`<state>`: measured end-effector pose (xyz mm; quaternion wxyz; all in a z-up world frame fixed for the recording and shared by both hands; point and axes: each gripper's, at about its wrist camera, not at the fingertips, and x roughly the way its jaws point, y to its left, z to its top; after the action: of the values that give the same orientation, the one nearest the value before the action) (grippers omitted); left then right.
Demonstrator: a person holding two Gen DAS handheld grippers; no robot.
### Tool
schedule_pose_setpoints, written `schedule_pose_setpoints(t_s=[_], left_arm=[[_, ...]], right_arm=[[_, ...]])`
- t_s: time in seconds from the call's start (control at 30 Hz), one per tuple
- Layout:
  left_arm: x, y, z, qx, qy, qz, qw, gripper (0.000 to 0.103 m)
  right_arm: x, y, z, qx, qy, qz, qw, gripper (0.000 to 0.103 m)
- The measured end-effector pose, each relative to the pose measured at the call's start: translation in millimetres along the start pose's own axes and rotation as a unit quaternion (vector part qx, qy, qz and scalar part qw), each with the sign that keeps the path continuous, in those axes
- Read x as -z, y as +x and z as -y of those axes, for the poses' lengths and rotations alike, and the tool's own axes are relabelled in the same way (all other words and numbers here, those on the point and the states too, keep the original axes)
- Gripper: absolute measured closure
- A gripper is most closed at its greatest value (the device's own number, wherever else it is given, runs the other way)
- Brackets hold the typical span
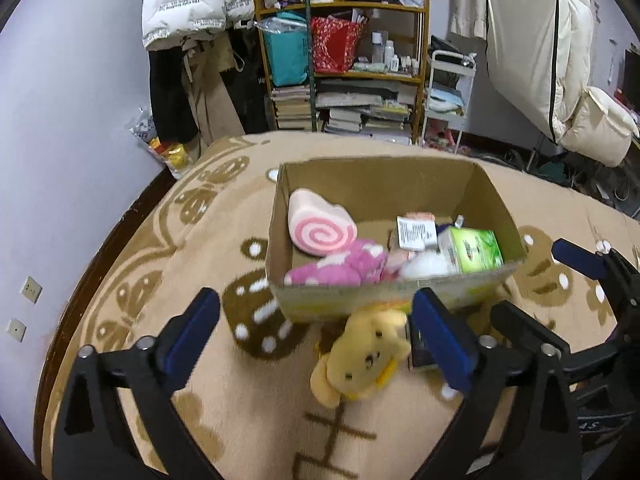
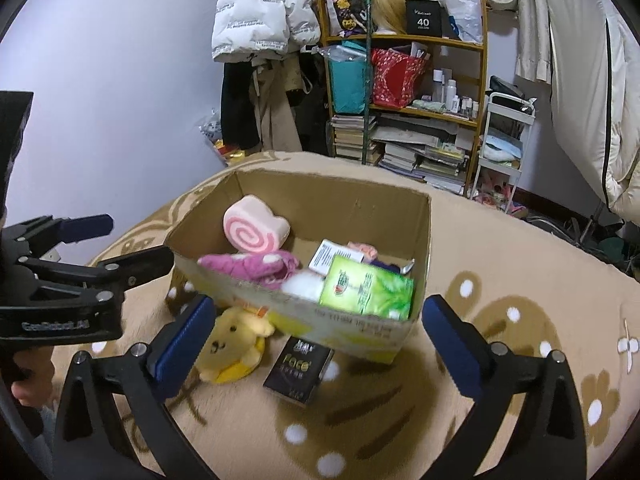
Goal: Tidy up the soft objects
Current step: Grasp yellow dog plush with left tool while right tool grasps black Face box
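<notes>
While lying on the beige blanket [image 2: 500,240], just outside the near wall of the cardboard box [image 1: 360,300]: yellow plush bear [image 1: 360,360], ungripped.

Beside the bear, a dark packet [image 2: 298,372] flat on the blanket, also at the foot of the box wall. Inside the box: pink swirl-roll plush [image 1: 320,228] against the far-left corner, pink spotted plush [image 1: 340,268] along the near wall, white fluffy item [image 1: 424,266] next to it, green tissue pack [image 1: 474,250] in the near-right corner, and a white printed label [image 1: 416,232] behind. Left gripper [image 1: 316,332] spread wide, nothing between its blue pads, hovering over the bear. Right gripper [image 2: 316,336] likewise released and empty, bear just beside its left pad, packet between the fingers. Behind the blanket, a wooden shelf [image 1: 420,80] crowded with books and bags.
</notes>
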<state>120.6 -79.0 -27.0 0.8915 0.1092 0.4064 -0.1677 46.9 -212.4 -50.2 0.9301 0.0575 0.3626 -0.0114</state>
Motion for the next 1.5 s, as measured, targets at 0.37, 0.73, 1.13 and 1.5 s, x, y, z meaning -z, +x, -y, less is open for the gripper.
schedule_pose_setpoints(t_s=[0.37,0.73,1.13,1.5], left_arm=[[26.4,6.4,1.0,0.02,-0.019,-0.065,0.9975,0.003],[30.9,37.4,10.9,0.04,0.001,-0.102,0.994,0.003],[24.4,83.5,16.1,0.059,0.0,-0.145,0.9876,0.003],[30.0,119.5,20.7,0.064,0.004,-0.185,0.9806,0.003]], right_arm=[[32.9,2.6,-3.7,0.01,-0.014,-0.052,0.999,0.0],[44.2,31.4,-2.7,-0.002,-0.009,-0.079,0.997,0.0],[53.3,64.8,-5.7,0.006,-0.021,-0.104,0.994,0.0],[59.7,91.8,-3.0,-0.004,-0.008,-0.129,0.992,0.0]])
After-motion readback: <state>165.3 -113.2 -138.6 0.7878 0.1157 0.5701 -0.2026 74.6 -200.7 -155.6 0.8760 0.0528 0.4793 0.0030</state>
